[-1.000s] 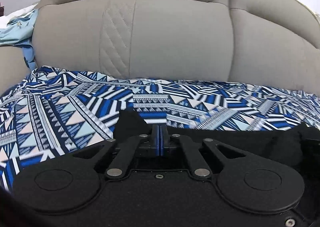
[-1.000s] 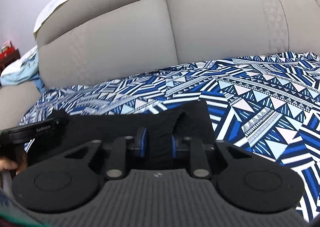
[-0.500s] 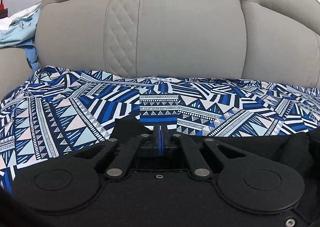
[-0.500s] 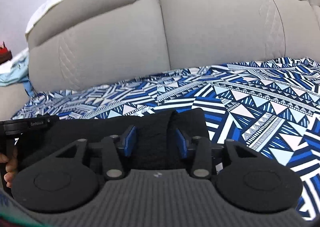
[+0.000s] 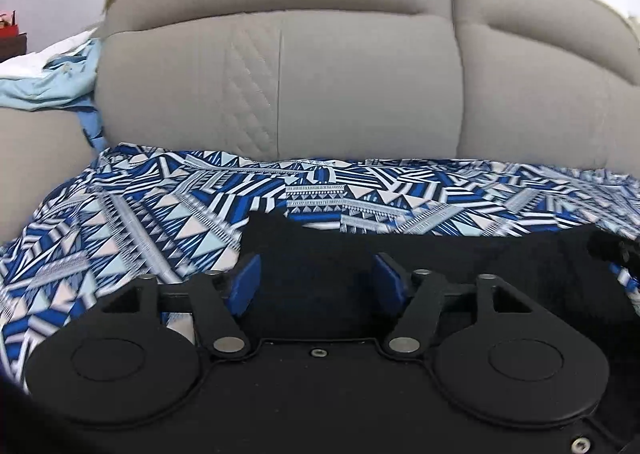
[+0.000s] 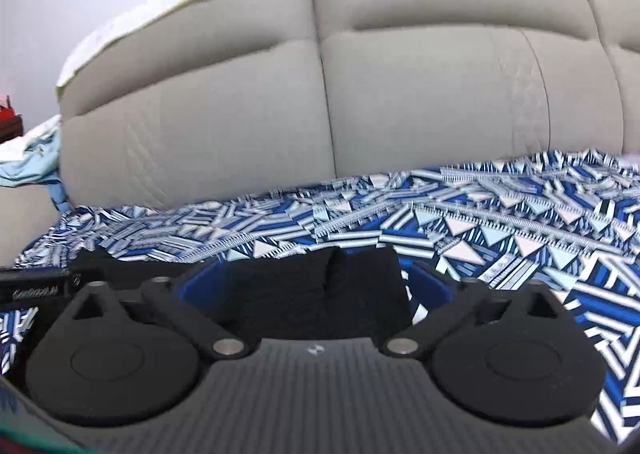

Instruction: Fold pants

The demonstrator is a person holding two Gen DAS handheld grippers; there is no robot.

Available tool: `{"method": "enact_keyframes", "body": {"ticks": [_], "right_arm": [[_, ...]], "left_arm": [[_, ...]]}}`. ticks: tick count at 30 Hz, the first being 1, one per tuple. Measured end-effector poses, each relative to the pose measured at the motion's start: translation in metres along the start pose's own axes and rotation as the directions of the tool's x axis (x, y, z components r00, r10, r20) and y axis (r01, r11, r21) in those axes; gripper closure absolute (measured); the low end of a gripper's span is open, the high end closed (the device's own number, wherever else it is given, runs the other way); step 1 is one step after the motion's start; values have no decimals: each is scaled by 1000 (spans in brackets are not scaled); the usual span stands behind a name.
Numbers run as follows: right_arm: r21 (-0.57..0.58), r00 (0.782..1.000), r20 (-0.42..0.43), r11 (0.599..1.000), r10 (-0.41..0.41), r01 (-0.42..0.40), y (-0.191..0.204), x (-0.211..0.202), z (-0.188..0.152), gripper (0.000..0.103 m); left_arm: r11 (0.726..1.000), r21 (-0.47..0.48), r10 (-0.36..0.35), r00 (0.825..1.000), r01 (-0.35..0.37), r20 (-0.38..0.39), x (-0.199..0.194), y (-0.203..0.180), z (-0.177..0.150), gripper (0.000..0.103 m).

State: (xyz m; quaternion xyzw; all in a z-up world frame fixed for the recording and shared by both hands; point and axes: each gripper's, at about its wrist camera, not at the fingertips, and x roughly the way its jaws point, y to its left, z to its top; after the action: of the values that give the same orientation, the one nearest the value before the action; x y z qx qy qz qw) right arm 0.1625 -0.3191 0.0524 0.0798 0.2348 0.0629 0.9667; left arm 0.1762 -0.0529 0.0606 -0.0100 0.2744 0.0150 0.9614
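The black pants (image 5: pixel 460 258) lie flat on a blue and white patterned cloth (image 5: pixel 120 221) that covers the sofa seat. In the left wrist view my left gripper (image 5: pixel 318 280) is open, its blue pads apart over the pants' left end. In the right wrist view my right gripper (image 6: pixel 316 286) is wide open over the pants' (image 6: pixel 320 286) right end, where a fold ridge shows. Neither gripper holds any fabric. The other gripper's body shows at the left edge of the right wrist view (image 6: pixel 36 286).
The beige sofa backrest (image 5: pixel 340 85) rises right behind the cloth. A light blue garment (image 5: pixel 44 81) lies on the left armrest. The patterned cloth (image 6: pixel 520 221) stretches to the right of the pants.
The left gripper was shut on the pants' edge and has opened. The right gripper has opened much wider. Both have let the pants go and tilted up a little.
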Motion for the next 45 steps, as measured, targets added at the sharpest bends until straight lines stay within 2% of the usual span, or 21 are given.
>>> {"method": "enact_keyframes", "body": {"ticks": [3,6,10,12,16,19,21,27,29,32,35,39,41,45], "right_arm": [[24,1000,-14,1000,6,-5,-6,-18,0,0],[53,998,-58,998,-14,17,-14,-30,-7,0],[39,987,-151,998,-45,52,-18,-40,-20,0],[8,982,-187,999,-35,37,-17,-41,-26,0],[-79,969,-245,997,-40,21,-13,-41,-35,0],[-66,959,-284,998,-4,-15,-20,-43,-38,0],[-43,951,-308,998,28,-44,-24,-45,-40,0],[-94,938,-343,991,59,-97,-25,-46,-39,0],[-62,935,-348,993,72,-99,-29,-47,-33,0],[39,945,-310,995,99,-92,-43,-46,-23,0],[123,968,-240,991,79,-51,-53,-38,-11,0],[110,988,-152,994,21,-4,-49,-22,1,0],[83,989,-147,997,9,3,-45,-10,5,0],[60,980,-201,998,-7,20,-37,14,5,0]], "left_arm": [[999,32,-13,1000,13,19,-29,6,-20,30],[997,82,10,1000,-11,19,-52,9,-46,30],[988,152,45,999,-40,-27,-72,12,-81,29],[989,142,38,999,-34,-20,-82,15,-92,27],[993,115,24,998,-18,-58,-95,17,-101,23],[997,79,1,997,5,-76,-101,21,-108,23],[997,74,-11,996,17,-85,-103,23,-107,22],[996,76,-33,992,43,-124,-109,31,-98,22],[996,74,-42,995,49,-91,-113,35,-87,22],[998,37,-55,998,57,-40,-110,41,-62,18],[998,-31,-51,999,51,-10,-91,48,-35,18],[994,-87,-59,998,59,-3,-54,50,-8,17],[994,-96,-51,998,48,-30,-32,49,0,17],[995,-101,-23,994,12,-106,11,43,6,17]]}}
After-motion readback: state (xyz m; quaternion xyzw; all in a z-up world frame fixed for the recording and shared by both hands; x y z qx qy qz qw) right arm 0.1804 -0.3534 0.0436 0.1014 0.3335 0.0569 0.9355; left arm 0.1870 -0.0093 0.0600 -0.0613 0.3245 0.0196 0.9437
